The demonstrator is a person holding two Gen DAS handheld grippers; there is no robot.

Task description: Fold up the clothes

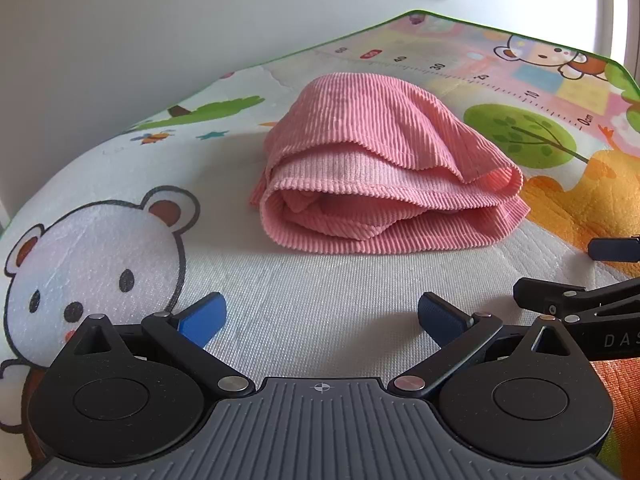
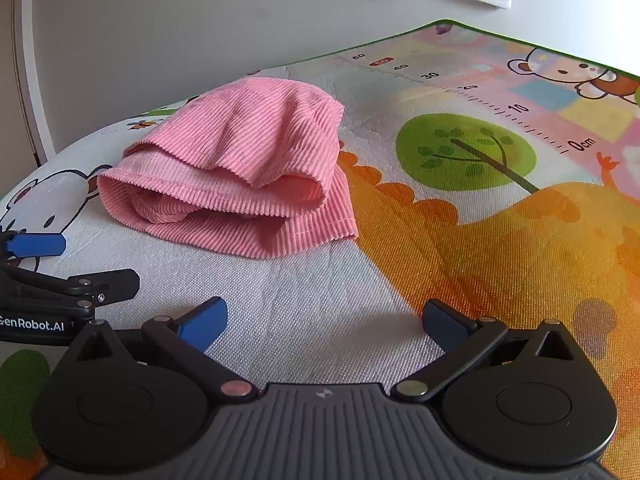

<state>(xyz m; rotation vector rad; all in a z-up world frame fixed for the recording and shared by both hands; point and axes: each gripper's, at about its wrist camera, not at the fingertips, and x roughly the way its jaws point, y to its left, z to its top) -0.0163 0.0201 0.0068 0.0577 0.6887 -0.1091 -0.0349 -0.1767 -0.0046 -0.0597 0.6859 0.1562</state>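
Jaws were spread wide on both, nothing between them: the left gripper [image 1: 322,318] and the right gripper [image 2: 325,320] sat side by side, low over the play mat [image 2: 460,248] and well short of the cloth. The pink ribbed garment [image 1: 376,168] was lying folded up in a chunky bundle on the mat, its open hemmed edges facing the cameras, between the cartoon bear [image 1: 96,264] and the green tree print [image 2: 466,152]

The pink cloth [image 1: 384,168] is ribbed and soft. The play mat [image 1: 320,292] has a woven, matt texture. The grippers' blue pads [image 2: 204,322] look like plastic.
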